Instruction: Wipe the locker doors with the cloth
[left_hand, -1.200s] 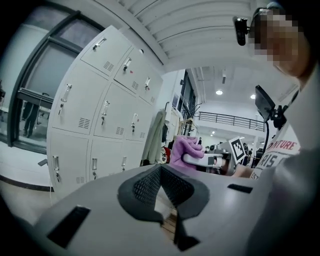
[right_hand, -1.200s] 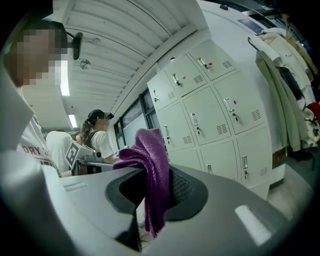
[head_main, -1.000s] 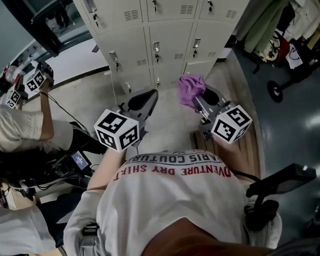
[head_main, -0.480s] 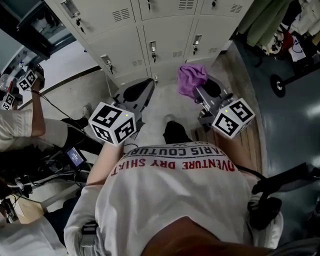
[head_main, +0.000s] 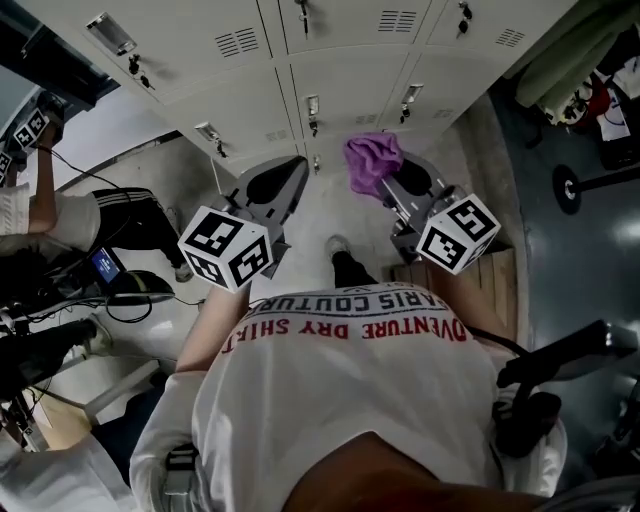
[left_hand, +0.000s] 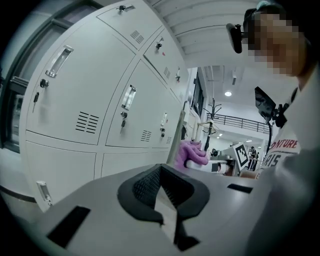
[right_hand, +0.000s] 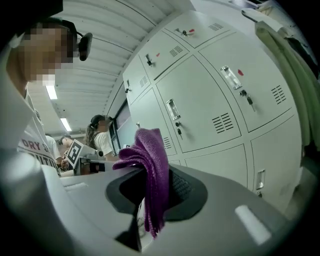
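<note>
Listing, item by item:

- Left gripper (left_hand: 160, 175): jaws pressed together, nothing between them. It is held up in front of the person, tip towards the lockers and apart from them.
- Right gripper (head_main: 392, 187): jaws pinching the cloth (right_hand: 152, 170), level with the left gripper and just beside it.
- Cloth: purple, knitted, bunched. One fold stands above the jaws and the rest hangs down between the dark pads. It is near the locker doors (head_main: 340, 85), with no contact showing.
- Locker doors: pale grey, several tiers, each with a vent, a handle and a key in the lock. All are closed.
- Marker cubes (head_main: 228, 248): one at the rear of each gripper.
- Shirt (head_main: 350, 400): white with red lettering, filling the lower head view.
- Second person (head_main: 60, 215): at far left.
</note>
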